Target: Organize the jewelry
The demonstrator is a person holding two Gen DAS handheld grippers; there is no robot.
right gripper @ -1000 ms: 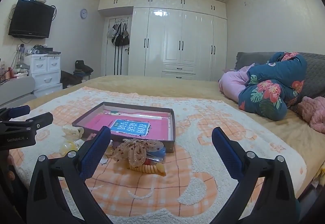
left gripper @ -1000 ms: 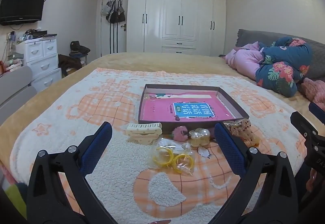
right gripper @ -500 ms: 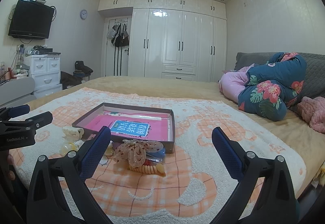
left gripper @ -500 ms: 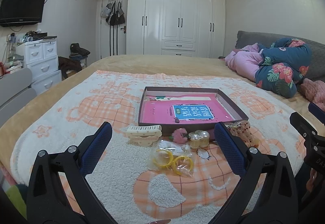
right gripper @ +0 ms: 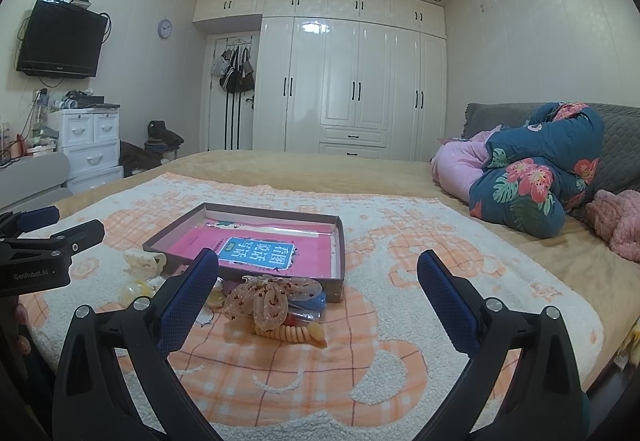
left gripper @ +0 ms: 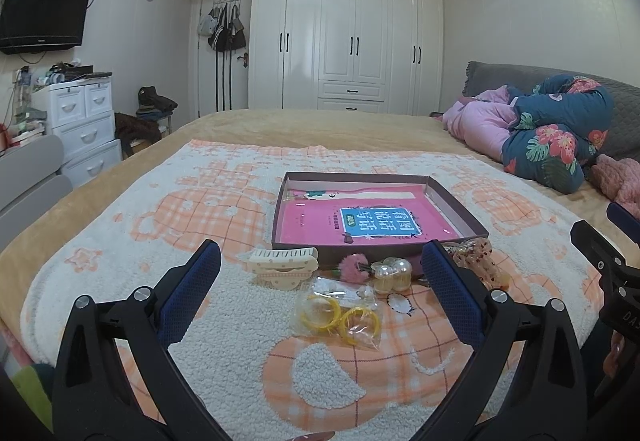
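Right now the left gripper [left gripper: 320, 273] is hovering low over the blanket [left gripper: 224, 321] with its blue fingers [left gripper: 188, 293] spread wide apart, and it is holding nothing. Between its fingers, a clear bag with two yellow rings [left gripper: 340, 315] is lying on the blanket. Just behind the bag, a cream hair claw [left gripper: 284, 267], a fluffy pink clip [left gripper: 354, 265] and a clip with pale beads [left gripper: 392, 275] are sitting in a row, close to the front wall of the box [left gripper: 376, 251]. The right gripper [right gripper: 316, 291] is also hanging wide open and empty. Just ahead of it, a see-through butterfly clip [right gripper: 264, 299] with red dots is resting on a little pile, and a coiled hair tie [right gripper: 290, 333] is lying at the front of that pile. The pile is touching the near corner of the box. Inside the box a pink book [right gripper: 260, 251] is lying flat. Everything is sitting on a big bed [right gripper: 320, 169], and white cupboards [right gripper: 352, 81] are standing at the far wall.
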